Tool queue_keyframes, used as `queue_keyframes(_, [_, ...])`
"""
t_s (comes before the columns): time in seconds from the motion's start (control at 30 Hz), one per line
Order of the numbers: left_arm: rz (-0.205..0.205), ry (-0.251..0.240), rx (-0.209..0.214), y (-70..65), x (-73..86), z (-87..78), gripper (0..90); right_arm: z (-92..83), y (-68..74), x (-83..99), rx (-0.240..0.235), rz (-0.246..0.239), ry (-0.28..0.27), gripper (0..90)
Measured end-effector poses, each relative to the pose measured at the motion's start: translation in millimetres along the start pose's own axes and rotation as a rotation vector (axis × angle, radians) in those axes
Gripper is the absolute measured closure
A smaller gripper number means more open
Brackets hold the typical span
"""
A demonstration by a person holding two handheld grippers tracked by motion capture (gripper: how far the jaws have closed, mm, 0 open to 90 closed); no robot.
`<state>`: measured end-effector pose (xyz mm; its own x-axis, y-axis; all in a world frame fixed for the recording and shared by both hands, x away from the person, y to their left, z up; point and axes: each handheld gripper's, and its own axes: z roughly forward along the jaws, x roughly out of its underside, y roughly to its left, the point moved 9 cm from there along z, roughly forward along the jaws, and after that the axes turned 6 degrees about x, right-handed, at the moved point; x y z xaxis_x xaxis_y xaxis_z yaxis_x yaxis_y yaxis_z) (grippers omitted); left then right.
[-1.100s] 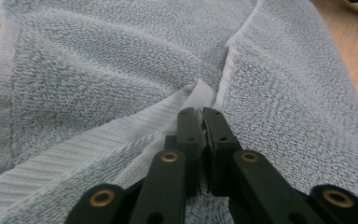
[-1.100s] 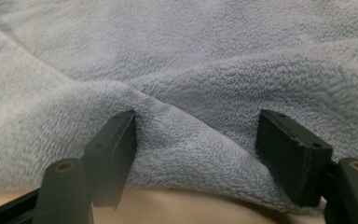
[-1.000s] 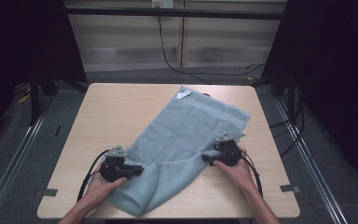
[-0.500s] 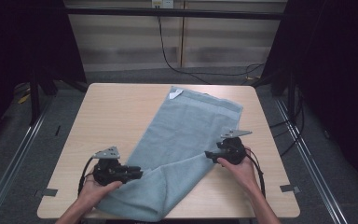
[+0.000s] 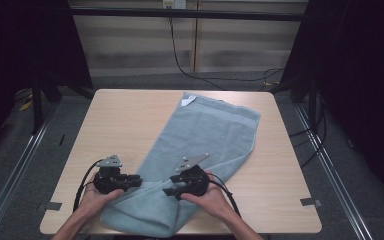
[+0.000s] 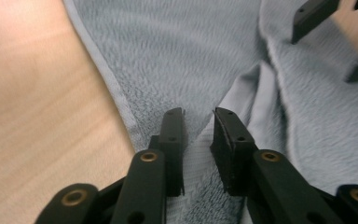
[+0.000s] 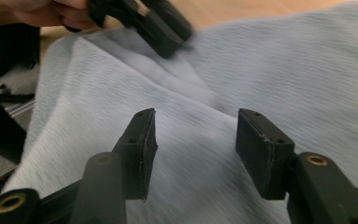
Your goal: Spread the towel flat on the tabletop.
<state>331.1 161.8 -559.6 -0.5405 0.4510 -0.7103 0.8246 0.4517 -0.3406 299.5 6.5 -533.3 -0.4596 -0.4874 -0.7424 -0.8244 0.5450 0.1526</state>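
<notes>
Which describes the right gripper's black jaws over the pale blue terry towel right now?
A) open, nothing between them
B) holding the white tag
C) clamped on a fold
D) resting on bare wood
A: the right gripper has its jaws spread wide over the pale blue terry towel, with only flat cloth beneath.

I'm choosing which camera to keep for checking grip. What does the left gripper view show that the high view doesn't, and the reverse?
Left gripper view: the left tool has its jaws slightly apart over a towel fold. High view: the white tag, the far table edge, both hands. Both share the towel, wood tabletop and right tool.
</notes>
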Motion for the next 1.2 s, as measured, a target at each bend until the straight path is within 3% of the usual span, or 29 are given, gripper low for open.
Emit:
queue_keyframes(0.13, [0.013, -0.006, -0.009, -1.6, 0.8, 2.1, 67.1, 18.7, 10.9, 1.3, -0.026, -0.026, 0.032, 37.9])
queue_keyframes(0.27, [0.052, 0.001, -0.025, -2.6, 1.9, 2.5, 66.7, 28.2, 9.5, 12.8, 0.007, -0.055, 0.068, 36.8])
queue_keyframes(0.33, [0.075, 0.005, -0.041, -2.4, 2.6, 2.5, 68.8, 26.5, 7.9, 14.8, 0.017, -0.060, 0.049, 46.2])
queue_keyframes(0.4, [0.087, 0.012, -0.038, -2.5, 3.4, 2.1, 76.2, 21.7, 6.9, 15.7, 0.034, -0.068, 0.046, 63.0])
queue_keyframes(0.47, [0.079, 0.009, -0.032, -2.0, 3.7, 1.7, 80.4, 13.3, 6.4, 17.4, 0.042, -0.061, 0.033, 76.7])
queue_keyframes(0.57, [0.069, 0.007, -0.025, -0.9, 4.2, 0.9, 83.7, -1.1, 2.7, 20.6, 0.044, -0.032, 0.008, 83.4])
queue_keyframes(0.73, [-0.049, -0.033, 0.042, 4.4, 4.7, -0.9, 86.2, -42.7, -14.1, 26.9, 0.069, 0.021, -0.041, 86.4])
queue_keyframes(0.77, [-0.051, -0.037, 0.044, 4.8, 4.9, -1.0, 86.3, -61.4, -22.1, 32.3, 0.092, 0.036, -0.058, 86.5])
queue_keyframes(0.83, [-0.039, -0.031, 0.039, 4.3, 5.0, -1.3, 86.4, -75.1, -28.6, 37.7, 0.114, 0.052, -0.075, 86.5])
queue_keyframes(0.97, [0.011, -0.003, -0.008, 1.0, 4.3, -1.1, 87.0, -105.4, -41.8, 57.6, 0.154, 0.101, -0.091, 86.4])
queue_keyframes(1.1, [0.005, -0.002, 0.003, -1.7, 5.3, -2.6, 88.6, -123.1, -40.7, 84.0, 0.160, 0.143, -0.077, 85.4])
queue_keyframes(1.2, [0.022, 0.006, -0.003, -4.8, 5.6, -2.4, 89.1, -128.8, -32.8, 102.6, 0.138, 0.163, -0.051, 82.9])
